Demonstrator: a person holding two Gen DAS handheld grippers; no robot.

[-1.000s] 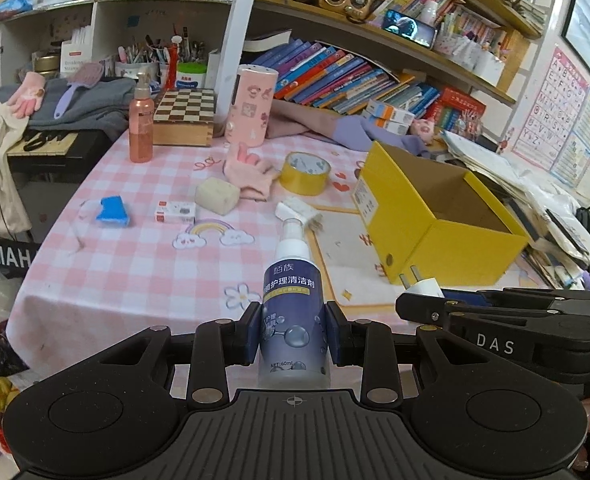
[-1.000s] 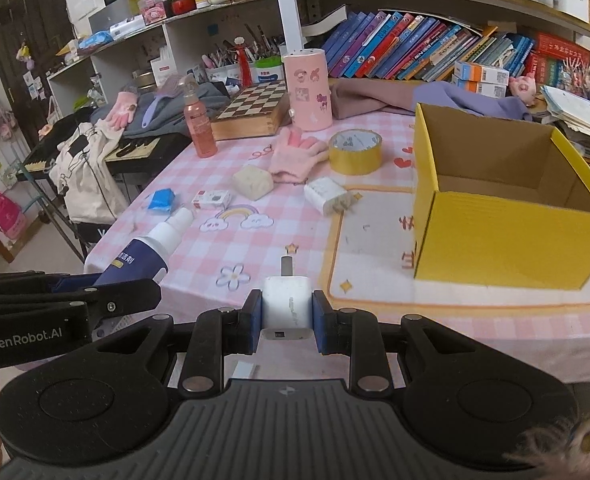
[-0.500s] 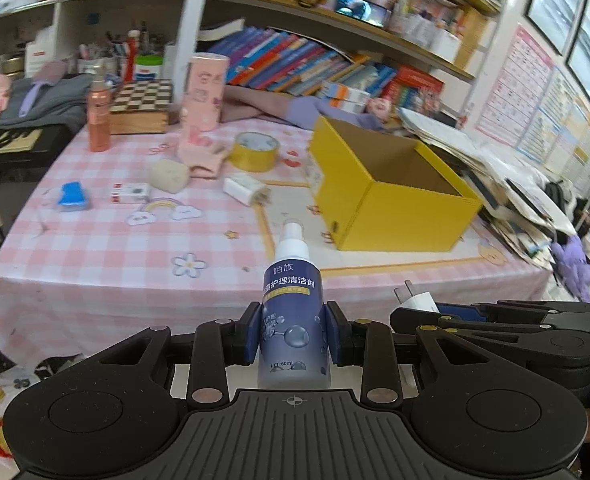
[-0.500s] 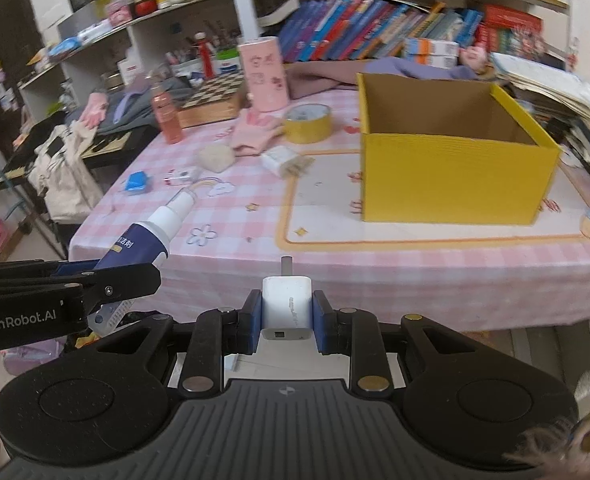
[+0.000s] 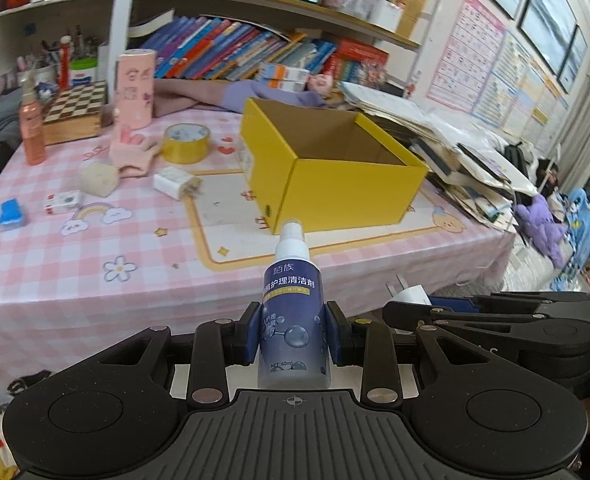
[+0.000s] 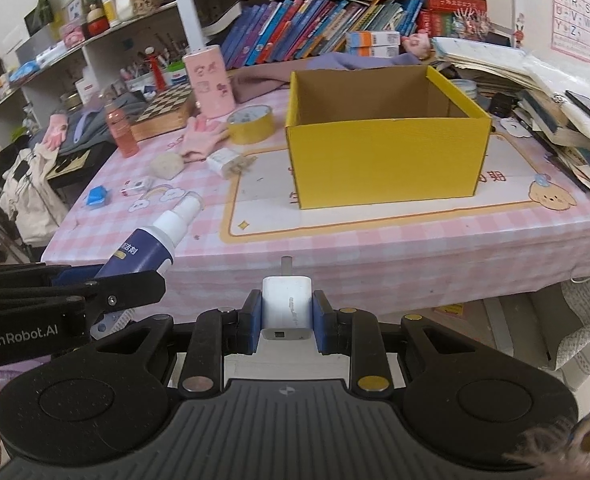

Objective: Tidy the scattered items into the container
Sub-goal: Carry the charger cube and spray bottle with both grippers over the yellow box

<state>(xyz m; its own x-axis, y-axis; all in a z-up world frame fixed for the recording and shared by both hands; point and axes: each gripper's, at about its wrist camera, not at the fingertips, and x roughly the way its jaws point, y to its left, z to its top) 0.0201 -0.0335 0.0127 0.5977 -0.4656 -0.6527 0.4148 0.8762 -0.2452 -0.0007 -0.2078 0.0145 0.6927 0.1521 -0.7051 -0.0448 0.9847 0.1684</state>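
Note:
My left gripper (image 5: 293, 332) is shut on a dark blue spray bottle (image 5: 292, 312) with a white nozzle, held upright in front of the table edge. My right gripper (image 6: 287, 318) is shut on a white charger plug (image 6: 287, 308), prongs pointing forward. The open yellow cardboard box (image 6: 387, 160) stands on the pink checked tablecloth, ahead of both grippers, and looks empty inside. In the right wrist view the bottle (image 6: 151, 242) and the left gripper show at the lower left. Scattered left of the box lie a second white charger (image 5: 173, 181), yellow tape roll (image 5: 185, 143), pink glove (image 5: 133, 154) and beige sponge (image 5: 99, 178).
A small white-red box (image 5: 63, 202) and a blue item (image 5: 11, 212) lie at the table's left. An orange bottle (image 5: 33, 128), chessboard box (image 5: 77, 114) and pink cylinder (image 5: 135, 88) stand at the back. Piled papers (image 5: 467, 160) crowd the right side; bookshelves behind.
Both grippers, still gripping their items, have shifted rightward along the table's front edge. The yellow box now sits nearer the centre of both views.

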